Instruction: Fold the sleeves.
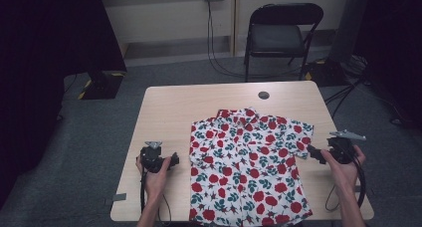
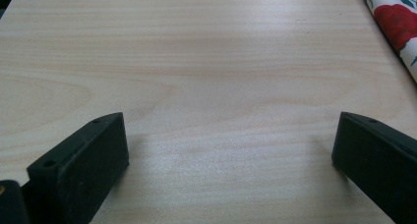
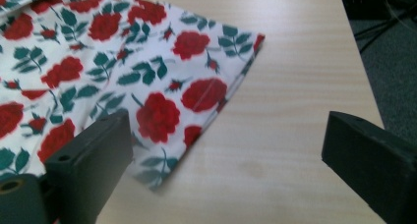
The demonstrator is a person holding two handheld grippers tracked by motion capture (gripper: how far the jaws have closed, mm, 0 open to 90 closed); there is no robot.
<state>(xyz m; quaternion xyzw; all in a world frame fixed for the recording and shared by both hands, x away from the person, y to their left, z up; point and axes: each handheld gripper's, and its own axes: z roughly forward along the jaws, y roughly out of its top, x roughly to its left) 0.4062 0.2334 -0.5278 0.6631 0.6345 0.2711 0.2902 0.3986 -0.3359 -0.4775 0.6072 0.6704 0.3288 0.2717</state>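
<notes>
The worktop (image 1: 169, 112) is a pale wood board standing on grey carpet, with a small dark round cap (image 1: 263, 95) near its far edge. Behind it stands a black folding chair (image 1: 278, 35) against the wall, cables trailing over the floor around it.

The shirt (image 1: 249, 162) lies flat on the right half of the worktop, white with red roses and green leaves, collar toward the far edge and hem at the near edge. Both short sleeves are spread out to the sides. In the right claw view the right sleeve (image 3: 162, 81) lies flat on the wood, its hem corner near the lower middle of the picture.

The left claw (image 1: 171, 161) rests low over bare wood just left of the shirt, held in the person's left hand, apart from the cloth. Its jaws stand spread wide with nothing between them; in the left claw view a strip of the shirt's edge (image 2: 393, 22) shows at the upper right.

The right claw (image 1: 312, 152) sits just beside the right sleeve, pointing at it. Its jaws are spread too, holding nothing.
</notes>
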